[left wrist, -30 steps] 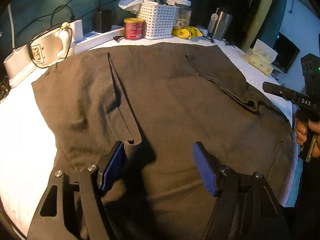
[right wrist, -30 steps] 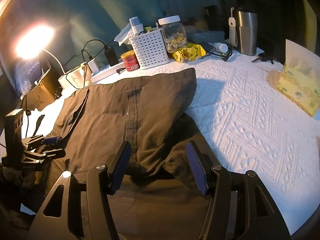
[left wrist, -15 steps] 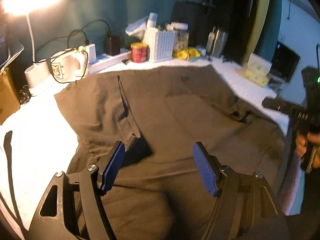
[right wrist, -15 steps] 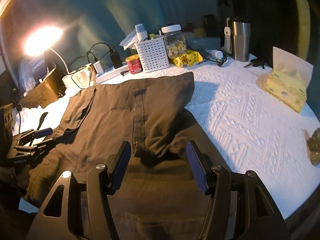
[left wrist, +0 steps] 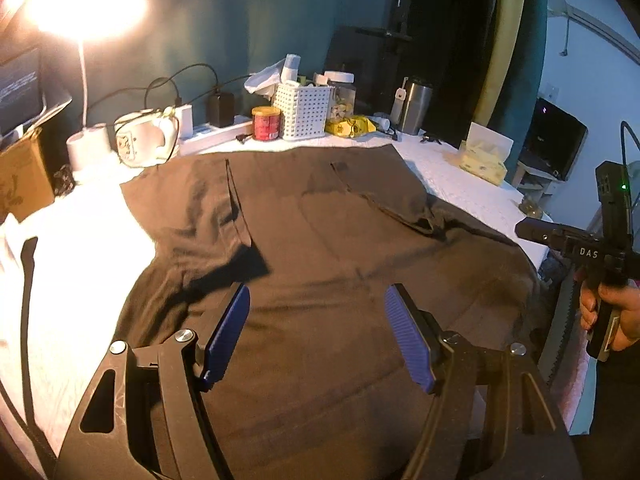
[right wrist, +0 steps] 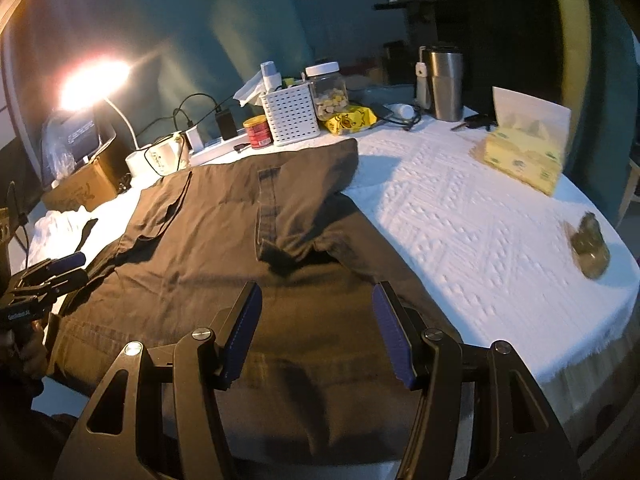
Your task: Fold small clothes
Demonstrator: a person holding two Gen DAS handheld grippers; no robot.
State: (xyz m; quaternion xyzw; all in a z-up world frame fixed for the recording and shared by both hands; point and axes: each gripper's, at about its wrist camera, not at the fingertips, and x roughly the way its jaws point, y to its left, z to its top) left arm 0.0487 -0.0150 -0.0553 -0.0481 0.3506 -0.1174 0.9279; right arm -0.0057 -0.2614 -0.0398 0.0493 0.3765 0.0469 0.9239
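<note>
Both grippers have drawn back and lifted from the dark brown cloth garment (left wrist: 340, 280), so more of it and of the lit lamp in the upper left of each frame shows than a second ago. Spread flat, the garment fills the middle of both views on the white textured tablecloth (right wrist: 460, 208), with one part folded over it towards the upper centre of the right view. Over its near edge the left gripper (left wrist: 318, 334) hangs with its blue-padded jaws wide apart and nothing between them; the right gripper (right wrist: 316, 336) stands the same, jaws apart and empty. At the right edge of the left view a hand (left wrist: 608, 312) holds the right gripper's handle. Behind the garment stand a white perforated plastic basket (right wrist: 292, 114), a red round tin (right wrist: 258, 132) and a steel tumbler (right wrist: 444, 82); a yellow tissue pack (right wrist: 520, 160) lies at the upper right.
</note>
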